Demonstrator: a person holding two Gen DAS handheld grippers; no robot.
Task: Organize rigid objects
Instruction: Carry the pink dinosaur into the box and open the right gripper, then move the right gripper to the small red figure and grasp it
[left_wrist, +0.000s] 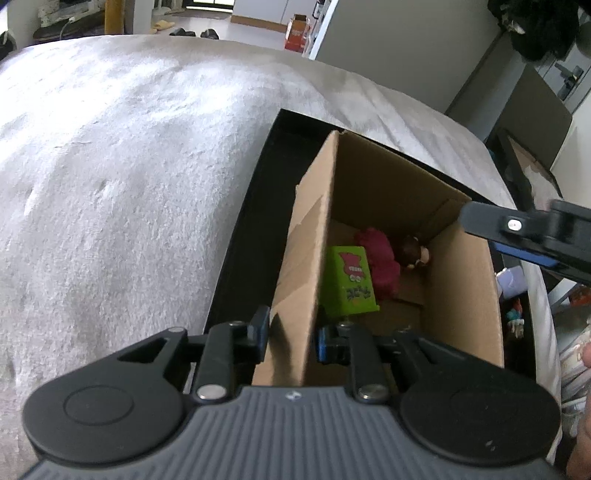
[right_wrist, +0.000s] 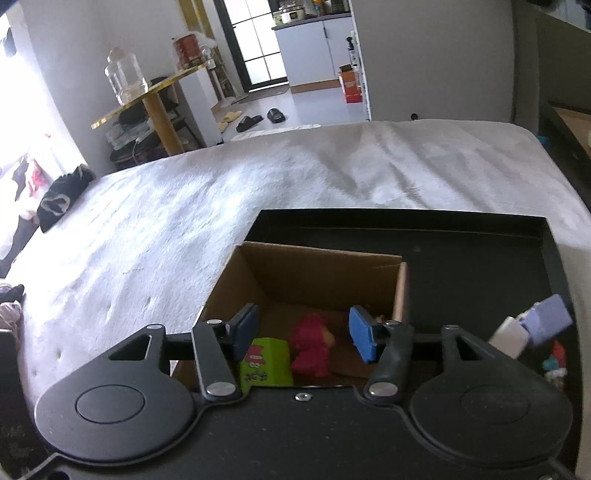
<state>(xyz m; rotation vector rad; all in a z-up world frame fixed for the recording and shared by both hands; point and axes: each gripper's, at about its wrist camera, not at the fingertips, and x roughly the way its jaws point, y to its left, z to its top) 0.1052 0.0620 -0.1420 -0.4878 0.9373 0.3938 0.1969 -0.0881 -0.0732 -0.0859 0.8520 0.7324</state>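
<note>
Left fingers astride box wall

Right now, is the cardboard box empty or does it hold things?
Not empty. The box is open-topped, and on its floor lie a green packet, a magenta toy and a small brown figure.

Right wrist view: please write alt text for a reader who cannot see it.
An open right gripper with blue pads hovers over an open brown cardboard box that holds a green printed carton and a magenta soft toy. The box stands in a black tray on a pale grey bed cover.
</note>
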